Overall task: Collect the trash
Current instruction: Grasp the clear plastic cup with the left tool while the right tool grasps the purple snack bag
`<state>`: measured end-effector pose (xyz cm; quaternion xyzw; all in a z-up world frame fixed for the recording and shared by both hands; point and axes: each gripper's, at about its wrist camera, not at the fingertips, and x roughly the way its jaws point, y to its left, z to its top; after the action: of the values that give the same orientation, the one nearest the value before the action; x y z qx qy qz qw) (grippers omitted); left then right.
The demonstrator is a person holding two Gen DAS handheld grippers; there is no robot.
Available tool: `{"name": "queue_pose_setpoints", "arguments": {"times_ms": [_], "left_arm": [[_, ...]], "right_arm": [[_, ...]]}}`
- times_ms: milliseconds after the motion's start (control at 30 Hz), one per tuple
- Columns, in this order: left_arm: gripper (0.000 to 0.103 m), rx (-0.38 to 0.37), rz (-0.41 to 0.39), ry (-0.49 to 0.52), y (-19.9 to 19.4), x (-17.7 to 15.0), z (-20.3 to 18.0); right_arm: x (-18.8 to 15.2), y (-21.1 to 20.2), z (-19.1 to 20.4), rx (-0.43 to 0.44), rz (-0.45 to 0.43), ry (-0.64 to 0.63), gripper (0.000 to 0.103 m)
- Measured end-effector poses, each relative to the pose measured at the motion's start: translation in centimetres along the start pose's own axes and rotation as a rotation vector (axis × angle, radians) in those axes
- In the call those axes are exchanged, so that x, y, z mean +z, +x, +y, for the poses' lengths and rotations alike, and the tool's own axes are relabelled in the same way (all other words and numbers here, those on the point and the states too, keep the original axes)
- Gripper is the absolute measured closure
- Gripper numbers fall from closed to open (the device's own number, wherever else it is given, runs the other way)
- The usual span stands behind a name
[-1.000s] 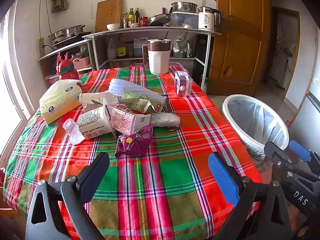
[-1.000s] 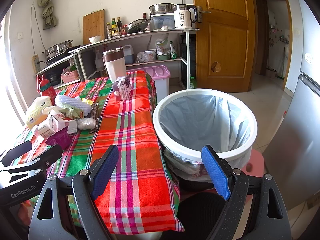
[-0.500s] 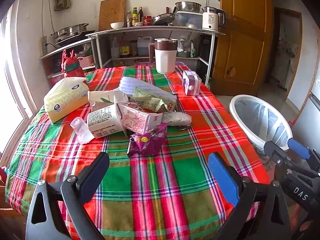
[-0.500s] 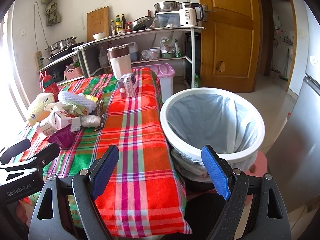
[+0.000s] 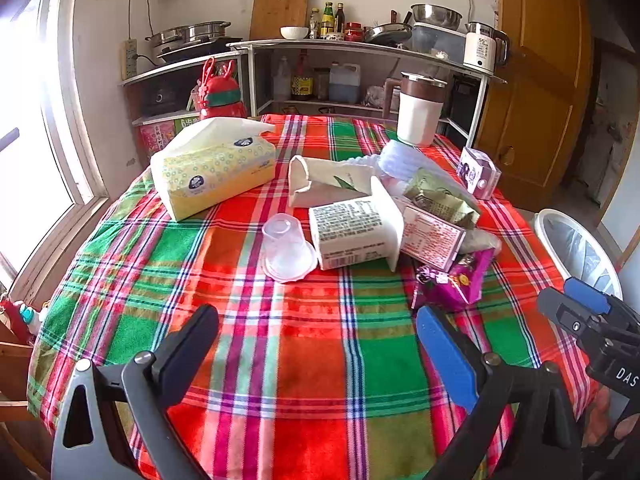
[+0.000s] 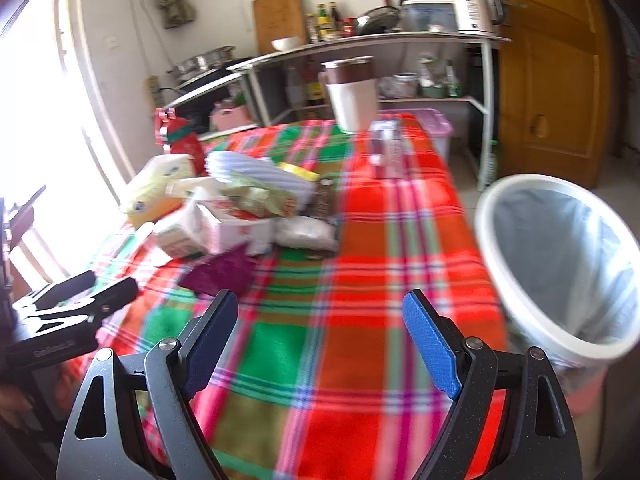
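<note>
A heap of trash lies mid-table on the plaid cloth: a clear plastic cup (image 5: 286, 250) on its side, a torn white carton (image 5: 354, 230), a purple wrapper (image 5: 456, 282), a green wrapper (image 5: 440, 200) and a folded white box (image 5: 328, 186). My left gripper (image 5: 316, 348) hovers open over the near cloth, short of the heap, nothing between its fingers. My right gripper (image 6: 318, 340) is open too, over the table's right part, with the purple wrapper (image 6: 220, 274) just ahead on its left. The white lined bin (image 6: 560, 264) stands off the table's right edge.
A yellow tissue pack (image 5: 212, 170), a white jug with a brown lid (image 5: 418, 114), a small purple milk carton (image 5: 478, 172) and a red bottle (image 5: 220, 96) also stand on the table (image 5: 320, 380). Shelves with cookware line the back wall. A wooden door (image 5: 532, 80) is at the right.
Both grippers have swung left toward the heap. The heap now fills the middle of the left wrist view; the bin has slid to the right edge of both views. Both stay open.
</note>
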<state>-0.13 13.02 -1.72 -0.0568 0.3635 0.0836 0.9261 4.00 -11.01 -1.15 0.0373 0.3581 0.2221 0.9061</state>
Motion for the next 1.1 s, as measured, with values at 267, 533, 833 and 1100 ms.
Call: {"name": "queue_pose_setpoints", "arguments": {"times_ms": [267,533,833,1100], "left_arm": [[0.002,-0.020,0.015,-0.019,1.8,1.1,2.4],[0.007,-0.034,0.041,-0.064,4.7,2.3,4.2],[0.020,-0.078,0.046,-0.143,6.6,3.0,5.9],[0.035,-0.133,0.094,-0.130,8.2,3.3,5.5]], "right_arm": [[0.7,3.7,3.9,0.083,0.049,-0.092,0.018],[1.3,6.3,5.3,0.087,0.095,-0.144,0.018],[2.3,7.2,6.0,0.128,0.099,-0.143,0.033],[2.3,7.7,7.3,0.157,0.115,-0.185,0.055]]}}
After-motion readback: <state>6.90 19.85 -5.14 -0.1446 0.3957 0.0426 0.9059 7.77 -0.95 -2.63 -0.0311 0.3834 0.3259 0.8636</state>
